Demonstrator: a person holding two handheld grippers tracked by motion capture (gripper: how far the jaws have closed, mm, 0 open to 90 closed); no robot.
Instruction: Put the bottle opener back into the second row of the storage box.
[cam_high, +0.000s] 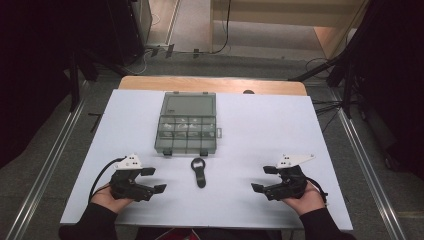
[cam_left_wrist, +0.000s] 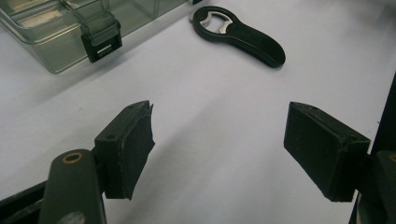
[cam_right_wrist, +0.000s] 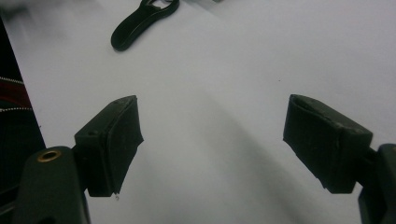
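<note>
A translucent grey compartment box stands at the middle of the white table cover, with two black latches on its near edge. Just in front of it lies a black bottle opener, ring end toward the box. My left gripper rests at the near left, open and holding nothing. In the left gripper view, the left gripper points at bare cover, with the opener and a box latch beyond. My right gripper is at the near right, also open. In the right gripper view, the right gripper has the opener at the upper left.
A strip of wooden tabletop shows behind the cover. A small pale piece lies by the box's right side. Dark stands and cables line the floor on both sides.
</note>
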